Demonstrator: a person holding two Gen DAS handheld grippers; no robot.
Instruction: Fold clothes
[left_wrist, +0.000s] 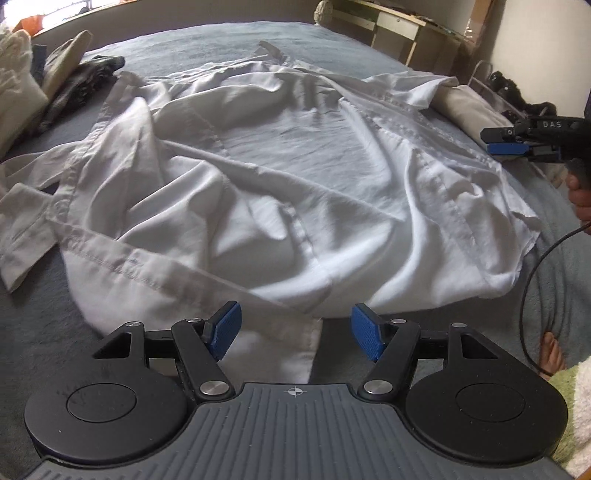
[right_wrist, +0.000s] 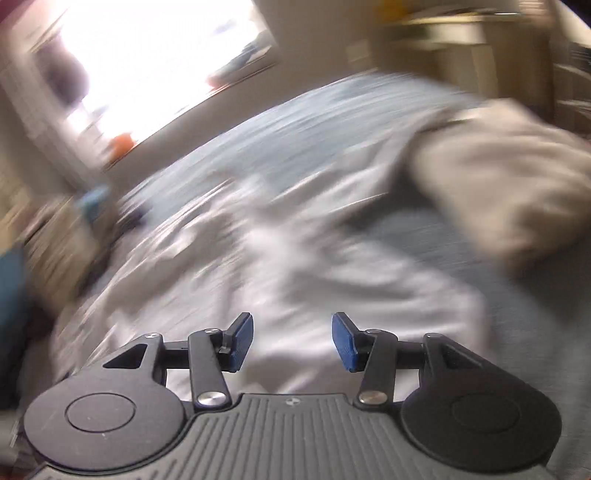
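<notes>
Left wrist view shows the white shirt (left_wrist: 280, 192) rumpled across the bed (left_wrist: 44, 347): light, limp cloth, best pinched at a stitched hem. Left gripper (left_wrist: 295, 334) and right gripper (right_wrist: 292, 341) jaws gape, empty.

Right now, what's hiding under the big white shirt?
The white shirt lies spread, rumpled, on a grey-blue bed cover, which shows all around it. At the right, its edge drapes over a beige folded cloth. Anything else beneath is covered.
</notes>
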